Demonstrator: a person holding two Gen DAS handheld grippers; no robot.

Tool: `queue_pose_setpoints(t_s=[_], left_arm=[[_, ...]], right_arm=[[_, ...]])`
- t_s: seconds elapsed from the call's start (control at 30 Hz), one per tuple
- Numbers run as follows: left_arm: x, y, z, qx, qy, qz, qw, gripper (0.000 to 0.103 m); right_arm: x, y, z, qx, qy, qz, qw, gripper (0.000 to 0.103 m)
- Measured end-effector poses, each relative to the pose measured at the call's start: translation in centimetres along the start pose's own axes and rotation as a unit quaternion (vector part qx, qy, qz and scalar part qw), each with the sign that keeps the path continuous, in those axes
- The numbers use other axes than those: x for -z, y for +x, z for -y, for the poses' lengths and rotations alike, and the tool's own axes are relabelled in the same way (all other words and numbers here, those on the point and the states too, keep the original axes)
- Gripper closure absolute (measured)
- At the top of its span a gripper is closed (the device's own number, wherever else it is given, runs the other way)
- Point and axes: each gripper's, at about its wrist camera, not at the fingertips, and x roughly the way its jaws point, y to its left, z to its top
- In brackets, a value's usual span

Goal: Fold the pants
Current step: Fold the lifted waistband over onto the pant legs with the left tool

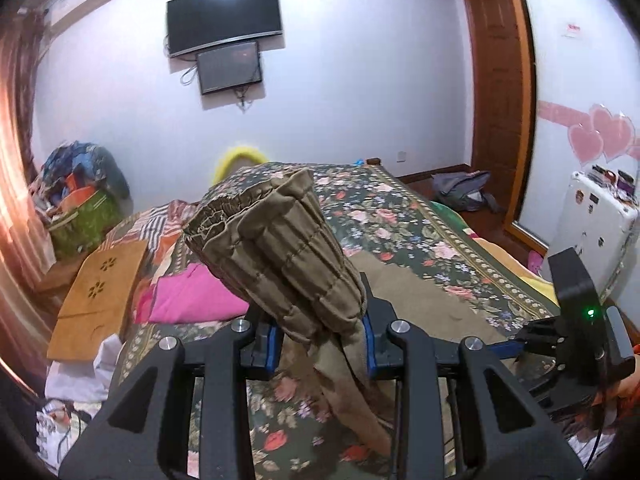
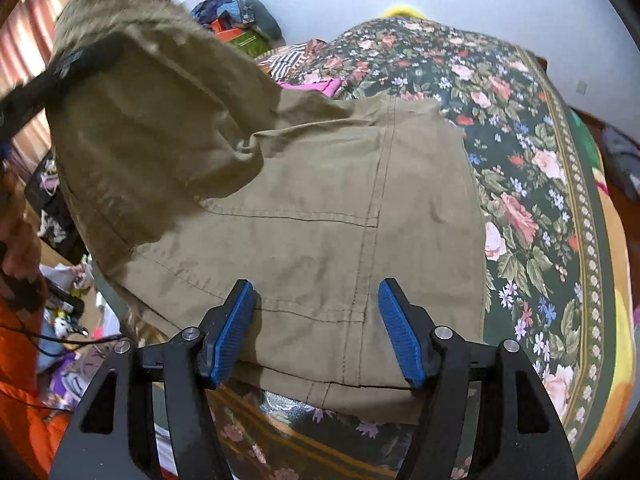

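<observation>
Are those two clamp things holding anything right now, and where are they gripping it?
The left hand-held gripper is clamped on the pants at the gathered elastic waistband, lifting it. The right hand-held gripper is open over the fabric, holding nothing.

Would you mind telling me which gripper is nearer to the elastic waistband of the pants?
Left. The left gripper is clamped on the pants just below the waistband, lifting it. The right gripper hovers open over the flat end on the bed.

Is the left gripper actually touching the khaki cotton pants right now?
Touching. The left wrist view shows the left gripper with its blue pads clamped on the khaki cotton pants, the elastic waistband bunched above them.
</observation>
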Motion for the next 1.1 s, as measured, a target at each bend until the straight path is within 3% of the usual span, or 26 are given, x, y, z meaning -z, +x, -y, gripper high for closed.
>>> queue_pose_setpoints(t_s=[0.2, 0.3, 0.43, 0.53, 0.67, 0.93, 1.1], left_arm=[[-1.0, 0.8, 2.8, 0.022, 0.033, -0.004, 0.9992, 0.072], [-1.1, 1.4, 4.0, 0.041, 0.042, -0.013, 0.9982, 0.072], [-1.2, 2.0, 6.0, 0.061, 0.061, -0.021, 0.9961, 0.072], [-1.2, 2.6, 6.8, 0.080, 0.065, -0.029, 0.9942, 0.072], [-0.9, 3.9, 8.2, 0.111, 0.067, -0.054, 0.9901, 0.072], [0.5, 7.6, 9.4, 0.191, 0.023, -0.135, 0.9719, 0.072], [1.8, 9.2, 10.7, 0.212, 0.018, -0.173, 0.9616, 0.072]], right_arm=[[0.5, -2.3, 1.5, -0.026, 0.031, 0.018, 0.999, 0.043], [1.4, -4.3, 2.9, -0.005, 0.049, 0.044, 0.998, 0.043], [2.5, -5.1, 4.7, 0.035, 0.063, 0.046, 0.996, 0.042], [3.3, -4.0, 5.4, 0.031, 0.075, 0.026, 0.996, 0.043], [3.5, -3.7, 5.2, 0.034, 0.066, 0.033, 0.997, 0.041], [3.7, -4.7, 6.1, 0.029, 0.083, 0.046, 0.995, 0.041], [4.3, -5.3, 6.6, 0.036, 0.095, 0.049, 0.994, 0.041]])
